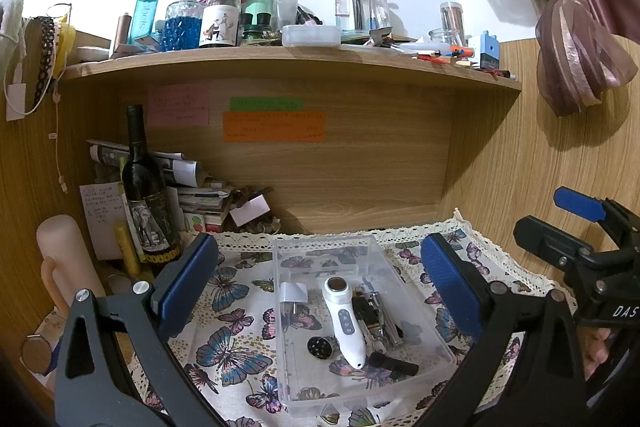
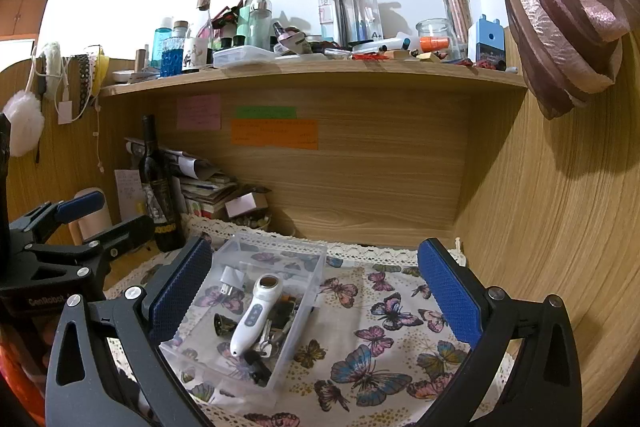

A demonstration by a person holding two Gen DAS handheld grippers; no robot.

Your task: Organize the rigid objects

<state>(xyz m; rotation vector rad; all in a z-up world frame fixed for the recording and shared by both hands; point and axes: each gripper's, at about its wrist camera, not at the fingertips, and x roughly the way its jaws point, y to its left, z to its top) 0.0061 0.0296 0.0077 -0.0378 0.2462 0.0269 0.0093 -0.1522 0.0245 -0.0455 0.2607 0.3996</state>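
- Both grippers sit closest to the lenses: my left gripper [image 1: 316, 287] spread wide, blue pads apart, nothing between them; my right gripper [image 2: 316, 291] likewise spread and empty. Each hovers above the desk, touching nothing.
- Butterfly-print cloth [image 2: 384, 315] covers the desk. It is loose fabric, so a nudge on the box would likely drag it and rumple it.
- Clear plastic box [image 1: 288, 347] rests on the cloth, directly ahead of my left gripper and toward the left side of my right gripper's view. Its thin transparent walls are hard to read, so I could clip the rim coming down and tip or skate it.
- Dark wine bottle [image 1: 146, 203] stands upright at back left, near my left finger. A wide swing that way could topple it.
- White handheld device [image 1: 346, 323] lies lengthwise inside the box, head toward the back wall. Smooth and tapered, so it may squirt out of a pinch.
- Metal tools [image 1: 380, 319], dark and shiny, lie just beside the device on its right; I cannot separate them. One might snag another when lifted.
- Black stick [image 1: 394, 365] lies near the device's tail end.
- White plug adapter [image 1: 294, 295] stands at the box's left.
- Round dark cap [image 1: 320, 347] sits left of the device, small enough to be knocked unseen.
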